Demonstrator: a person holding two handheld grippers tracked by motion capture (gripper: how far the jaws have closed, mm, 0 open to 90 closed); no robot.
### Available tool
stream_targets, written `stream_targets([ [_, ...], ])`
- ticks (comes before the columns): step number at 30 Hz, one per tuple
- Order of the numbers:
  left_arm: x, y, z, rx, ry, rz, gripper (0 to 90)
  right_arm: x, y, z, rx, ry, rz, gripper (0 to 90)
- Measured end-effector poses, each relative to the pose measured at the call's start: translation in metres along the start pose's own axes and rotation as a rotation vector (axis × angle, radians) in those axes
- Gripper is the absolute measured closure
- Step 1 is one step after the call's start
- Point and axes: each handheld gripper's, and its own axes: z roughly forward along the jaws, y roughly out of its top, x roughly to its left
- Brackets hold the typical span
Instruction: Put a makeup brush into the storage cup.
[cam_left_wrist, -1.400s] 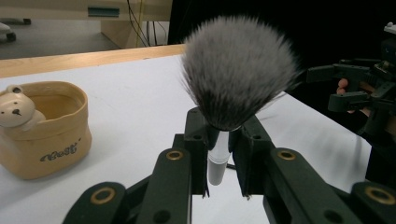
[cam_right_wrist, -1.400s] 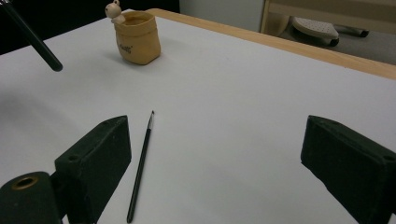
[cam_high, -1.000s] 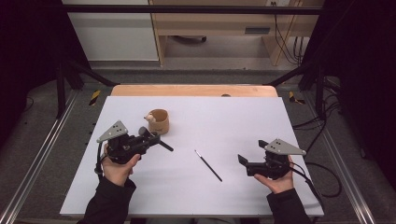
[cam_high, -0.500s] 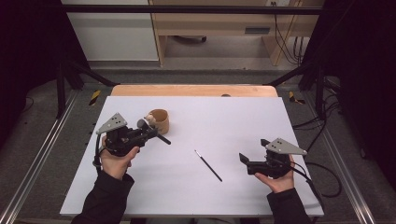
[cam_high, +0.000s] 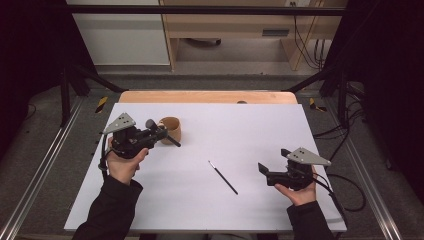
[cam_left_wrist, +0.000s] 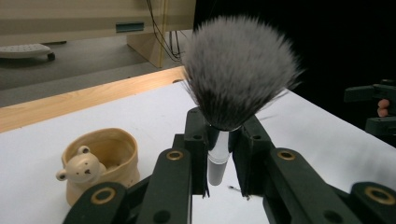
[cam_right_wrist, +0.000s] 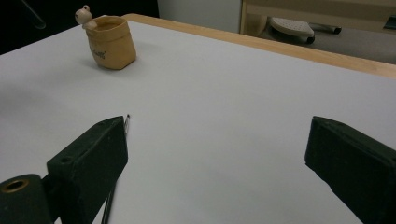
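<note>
Left tool (cam_left_wrist: 223, 186) has its jaws clamped on the silver handle of a fluffy makeup brush (cam_left_wrist: 240, 70), held above the worktop (cam_high: 250, 130) right beside the little bear cup (cam_high: 171, 129). Right tool (cam_right_wrist: 215, 154) sits wide and empty near a thin black brush (cam_high: 223, 177).

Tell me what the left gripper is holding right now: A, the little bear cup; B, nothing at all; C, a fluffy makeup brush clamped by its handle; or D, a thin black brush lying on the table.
C: in the left gripper view the left gripper is shut on the silver handle of the fluffy brush, bristles up, while the bear cup stands apart on the table.
</note>
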Motion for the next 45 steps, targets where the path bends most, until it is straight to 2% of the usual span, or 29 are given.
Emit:
stream_targets([
  [23,0.025,0.019,0.023,0.058,0.097,0.017,76.6,0.000,0.000,0.002,0.008,0.005,-0.004,6.2],
  [40,0.039,0.025,0.034,0.050,0.161,0.017,76.6,0.001,0.000,0.003,0.006,0.004,-0.005,6.3],
  [45,0.046,0.024,0.040,0.061,0.186,0.011,76.6,0.001,0.000,0.003,0.006,0.006,-0.004,6.2],
])
